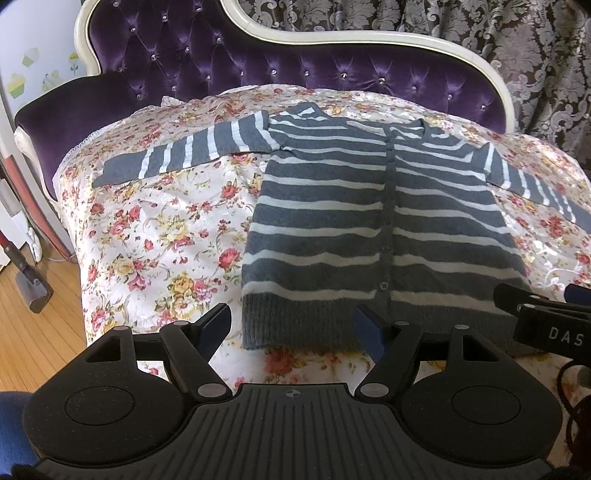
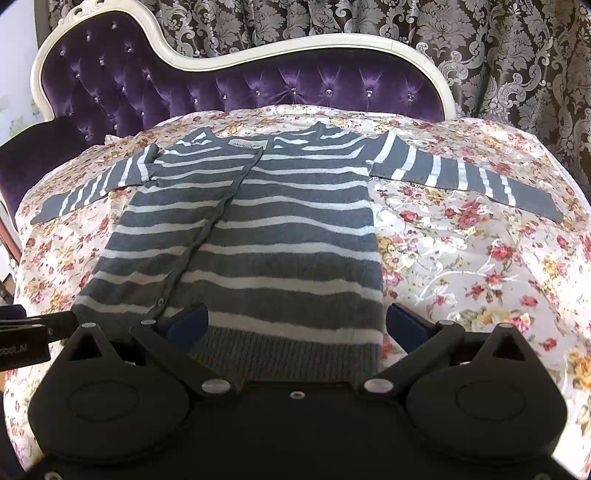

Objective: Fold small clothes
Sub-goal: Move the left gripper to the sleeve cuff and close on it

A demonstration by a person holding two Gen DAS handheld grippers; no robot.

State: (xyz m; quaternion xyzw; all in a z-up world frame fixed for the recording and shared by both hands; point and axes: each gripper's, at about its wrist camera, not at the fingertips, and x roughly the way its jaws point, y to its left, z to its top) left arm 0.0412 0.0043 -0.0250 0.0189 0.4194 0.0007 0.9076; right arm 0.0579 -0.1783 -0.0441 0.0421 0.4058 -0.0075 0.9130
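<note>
On the flowered bedspread (image 1: 155,221), item one: your grey-and-white striped cardigan (image 1: 369,221), laid flat, front up, buttoned down the middle, both sleeves spread out sideways, neckline towards the purple tufted headboard (image 1: 258,66), ribbed hem nearest you.

Item two: your left gripper (image 1: 293,328), poised over the hem's left corner. Fingers stand apart, blue pads (image 1: 212,328) bare, one over the bedspread, the other over the hem; nothing is pinched between them. Whether either pad touches cloth you cannot tell.

Item three: your right gripper (image 2: 295,325), over the hem's right corner. Fingers likewise spread wide, one pad above the knit near the button placket, the other just past the cardigan's side edge over the bedspread; no fabric clamped.

Item four: patterned damask curtain (image 2: 369,22) behind the headboard.

Item five: wooden floor (image 1: 33,332) at the left of the bed, seen from the left wrist.
</note>
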